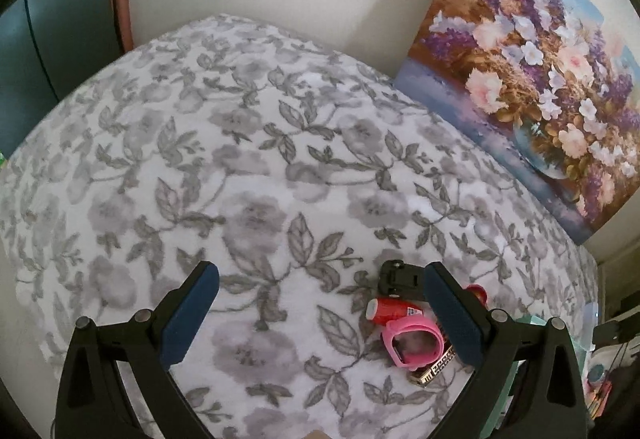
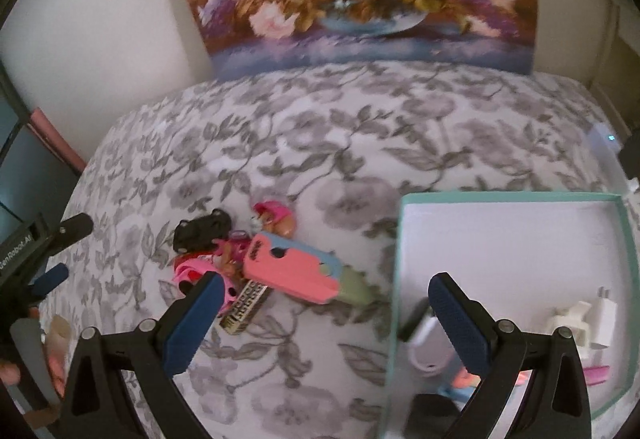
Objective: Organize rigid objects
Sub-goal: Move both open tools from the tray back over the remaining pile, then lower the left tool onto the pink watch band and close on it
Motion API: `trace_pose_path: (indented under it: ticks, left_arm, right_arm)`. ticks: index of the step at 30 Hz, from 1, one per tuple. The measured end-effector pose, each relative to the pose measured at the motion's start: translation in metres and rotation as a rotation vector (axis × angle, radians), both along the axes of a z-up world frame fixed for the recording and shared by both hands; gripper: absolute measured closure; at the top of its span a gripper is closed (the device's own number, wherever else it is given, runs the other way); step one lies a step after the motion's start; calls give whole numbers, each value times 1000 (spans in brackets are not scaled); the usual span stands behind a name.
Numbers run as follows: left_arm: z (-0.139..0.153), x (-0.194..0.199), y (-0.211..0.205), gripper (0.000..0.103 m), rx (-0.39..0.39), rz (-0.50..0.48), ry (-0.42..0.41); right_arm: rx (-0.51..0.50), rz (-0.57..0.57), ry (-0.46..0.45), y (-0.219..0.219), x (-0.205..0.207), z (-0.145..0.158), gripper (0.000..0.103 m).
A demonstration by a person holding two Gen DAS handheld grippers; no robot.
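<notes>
In the left wrist view we see the left gripper (image 1: 322, 313) with its two blue pads wide apart and nothing between them, above a bed cover (image 1: 240, 159) with grey flowers. Near its right finger lies a small heap of objects: a black clip (image 1: 394, 275), a red tube (image 1: 394, 310), a pink band (image 1: 412, 343) and, touching the band, a gold patterned piece (image 1: 434, 369). A flower painting (image 1: 532, 79) leans on the wall behind the bed. In the right wrist view the right gripper (image 2: 322, 319) is also wide and holds nothing. The same heap lies near its left finger, and here we also see a pink phone case (image 2: 288, 271) on top of a blue one and a green one, and a small doll (image 2: 276, 219) behind it. On the right stands an open mint box (image 2: 400, 239); inside it we see a white charger (image 2: 600, 319) and a white device (image 2: 424, 339), the other things there are too blurred to name. The left gripper appears at the left edge.
</notes>
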State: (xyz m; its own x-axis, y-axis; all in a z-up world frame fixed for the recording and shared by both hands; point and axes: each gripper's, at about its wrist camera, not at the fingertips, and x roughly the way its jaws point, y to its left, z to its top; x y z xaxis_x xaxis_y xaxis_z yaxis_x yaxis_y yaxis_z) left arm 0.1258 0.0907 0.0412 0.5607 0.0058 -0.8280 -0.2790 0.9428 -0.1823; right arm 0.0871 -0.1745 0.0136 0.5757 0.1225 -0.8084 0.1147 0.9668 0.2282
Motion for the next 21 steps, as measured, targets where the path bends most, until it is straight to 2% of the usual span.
trace_pose_path:
  ticks: [7, 10, 21]
  left_arm:
    - [-37, 12, -19, 2, -48, -74, 127]
    - [-46, 14, -26, 2, -99, -94, 161]
    - [-61, 23, -58, 2, -130, -105, 209]
  right_arm:
    - [-9, -1, 39, 7, 12, -16, 0]
    - [-11, -1, 48, 8, 17, -19, 0]
    - [-55, -17, 67, 2, 34, -28, 0]
